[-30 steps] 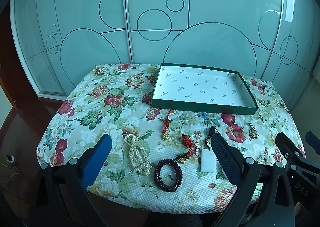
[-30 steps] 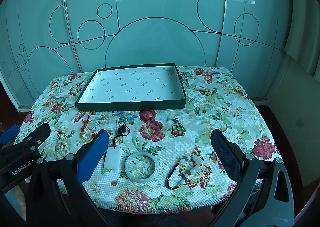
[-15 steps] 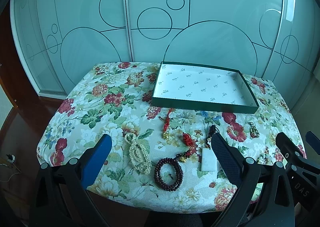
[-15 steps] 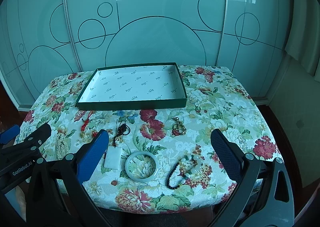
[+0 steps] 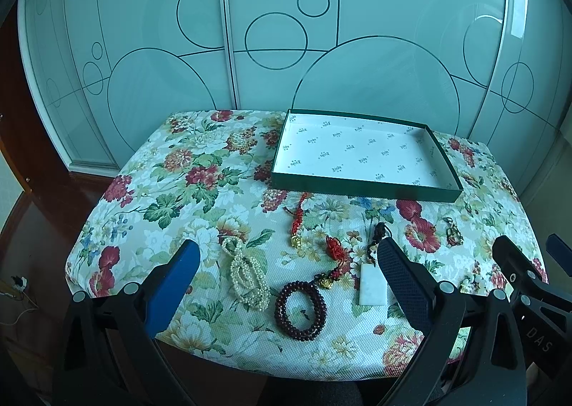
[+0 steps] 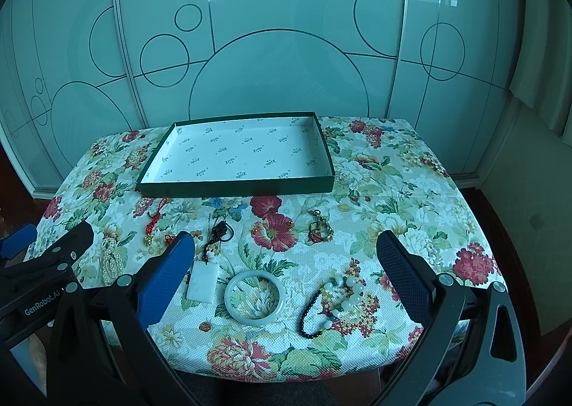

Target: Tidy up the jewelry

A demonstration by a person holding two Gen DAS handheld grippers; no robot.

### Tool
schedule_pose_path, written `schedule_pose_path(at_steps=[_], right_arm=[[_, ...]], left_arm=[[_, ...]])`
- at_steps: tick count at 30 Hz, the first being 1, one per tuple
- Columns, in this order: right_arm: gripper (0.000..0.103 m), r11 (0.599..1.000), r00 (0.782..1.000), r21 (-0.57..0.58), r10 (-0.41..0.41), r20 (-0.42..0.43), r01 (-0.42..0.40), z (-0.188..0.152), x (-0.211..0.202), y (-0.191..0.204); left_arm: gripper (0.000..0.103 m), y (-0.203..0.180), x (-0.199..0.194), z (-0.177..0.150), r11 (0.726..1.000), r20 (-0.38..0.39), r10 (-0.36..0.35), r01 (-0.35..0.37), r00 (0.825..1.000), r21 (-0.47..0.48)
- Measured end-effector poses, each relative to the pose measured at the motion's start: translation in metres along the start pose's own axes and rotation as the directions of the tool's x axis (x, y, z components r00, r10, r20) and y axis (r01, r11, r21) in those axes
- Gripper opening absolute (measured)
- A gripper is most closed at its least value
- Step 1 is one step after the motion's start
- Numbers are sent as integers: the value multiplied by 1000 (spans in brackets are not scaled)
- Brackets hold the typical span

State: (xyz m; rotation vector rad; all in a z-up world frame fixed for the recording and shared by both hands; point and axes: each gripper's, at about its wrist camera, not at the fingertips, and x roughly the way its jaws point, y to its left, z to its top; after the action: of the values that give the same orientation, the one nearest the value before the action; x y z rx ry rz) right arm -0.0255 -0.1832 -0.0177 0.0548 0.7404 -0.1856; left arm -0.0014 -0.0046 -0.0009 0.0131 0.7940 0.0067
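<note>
Both grippers, left gripper (image 5: 286,263) and right gripper (image 6: 286,255), gape wide (holding nothing) above the table's near edge (image 6: 286,370).

An open right claw (image 6: 286,255) hangs above a floral tabletop (image 6: 393,191), where a jade bangle (image 6: 255,302), white pendant (image 6: 202,285) and bead bracelets (image 6: 334,304) lie before a green tray (image 6: 236,187).

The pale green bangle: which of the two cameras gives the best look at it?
The right wrist view. There the pale green bangle lies whole and unobstructed on the flowered tablecloth, between the white pendant and a beaded bracelet. The left wrist view shows nothing of it; its right finger covers that spot.
</note>
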Motion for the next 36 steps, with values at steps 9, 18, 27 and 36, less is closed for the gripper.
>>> schedule_pose_path(at_steps=[9,18,27,36], right_arm=[[101,1000,1000,0,0,0,0,0,0,0],[101,1000,1000,0,0,-1,0,1,0,0],[101,1000,1000,18,-16,-24,17,-4,10,-16],[101,991,990,109,-67,-127,81,-30,46,-75]], left_arm=[[99,-2,0,-2,1000,-1,0,0,1000,1],[99,-4,0,-4,1000,-3,-1,1,1000,6],[99,2,14,-7,1000,-28,9,-8,1000,3],[99,31,62,-26,999,-125,23,-27,992,-33]])
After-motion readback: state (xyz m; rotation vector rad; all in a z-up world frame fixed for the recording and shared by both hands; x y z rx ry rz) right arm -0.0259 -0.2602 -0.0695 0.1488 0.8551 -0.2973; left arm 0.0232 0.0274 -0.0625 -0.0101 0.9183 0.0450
